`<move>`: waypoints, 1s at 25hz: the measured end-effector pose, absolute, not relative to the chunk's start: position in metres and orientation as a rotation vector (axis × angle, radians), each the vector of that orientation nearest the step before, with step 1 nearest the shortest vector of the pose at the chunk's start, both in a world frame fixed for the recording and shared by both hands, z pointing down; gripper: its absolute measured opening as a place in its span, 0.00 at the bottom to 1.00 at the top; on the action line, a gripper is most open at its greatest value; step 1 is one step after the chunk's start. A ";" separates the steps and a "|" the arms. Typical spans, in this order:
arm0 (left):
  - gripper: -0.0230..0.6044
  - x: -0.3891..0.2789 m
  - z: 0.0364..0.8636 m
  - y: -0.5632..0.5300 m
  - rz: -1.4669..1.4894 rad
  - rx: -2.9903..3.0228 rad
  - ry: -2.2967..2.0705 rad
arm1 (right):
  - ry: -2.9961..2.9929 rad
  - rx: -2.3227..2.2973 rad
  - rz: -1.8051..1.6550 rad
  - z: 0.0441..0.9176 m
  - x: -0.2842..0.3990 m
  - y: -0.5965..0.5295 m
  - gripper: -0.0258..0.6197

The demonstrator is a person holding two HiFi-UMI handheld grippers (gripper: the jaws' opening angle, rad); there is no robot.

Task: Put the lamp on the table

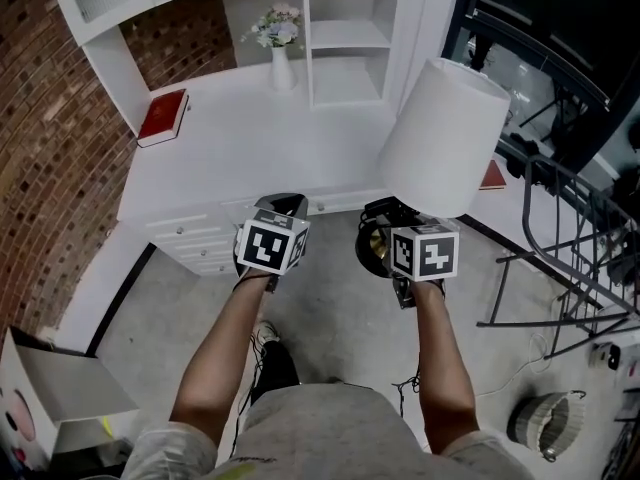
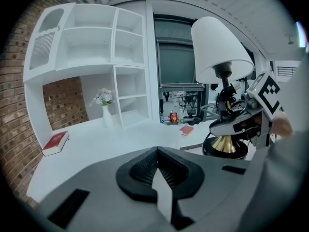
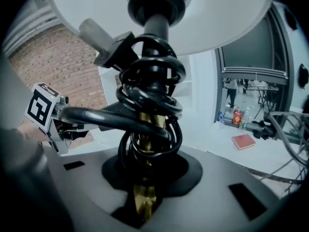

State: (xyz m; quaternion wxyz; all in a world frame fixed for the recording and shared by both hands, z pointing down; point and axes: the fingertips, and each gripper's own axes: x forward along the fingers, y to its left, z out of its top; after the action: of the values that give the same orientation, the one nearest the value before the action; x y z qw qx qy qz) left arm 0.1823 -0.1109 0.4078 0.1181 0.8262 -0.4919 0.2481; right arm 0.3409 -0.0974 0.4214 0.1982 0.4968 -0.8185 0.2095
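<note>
Head view shows the job about half done: the lamp (image 1: pixel 445 138) is off the ground in my right gripper (image 1: pixel 385 230), but it hangs over the floor (image 1: pixel 330 318) just short of the table (image 1: pixel 260 138), not on it. In the right gripper view my jaws are clenched on the lamp's brass stem (image 3: pixel 144 197), low down, under the black cord (image 3: pixel 149 105) coiled round it. The shade (image 3: pixel 231 13) stands upright above. My left gripper (image 1: pixel 284 206) hovers beside it at the table's front edge, jaws pressed together with nothing between them. What is left, as I judge it: carry the lamp forward over the bare white top, set its base (image 1: pixel 372 250) down flat, then let go.
</note>
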 end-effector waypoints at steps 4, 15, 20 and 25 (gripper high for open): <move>0.03 0.159 0.405 -0.130 0.711 2.421 -1.428 | -2.284 1.395 0.582 0.418 0.320 -0.114 0.18; 0.03 0.072 0.394 -0.179 0.681 2.398 -1.433 | -2.303 1.391 0.594 0.398 0.234 -0.165 0.18; 0.03 0.034 0.389 -0.195 0.673 2.387 -1.439 | -2.319 1.392 0.610 0.391 0.197 -0.183 0.18; 0.03 0.002 0.384 -0.212 0.654 2.383 -1.453 | -2.328 1.373 0.619 0.387 0.162 -0.202 0.18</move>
State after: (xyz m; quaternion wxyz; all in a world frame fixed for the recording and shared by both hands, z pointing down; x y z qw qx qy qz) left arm 0.0018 -0.2123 0.3836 0.1371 0.8234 -0.5021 0.2261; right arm 0.1625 -0.2022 0.3869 0.1836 0.4868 -0.8253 0.2195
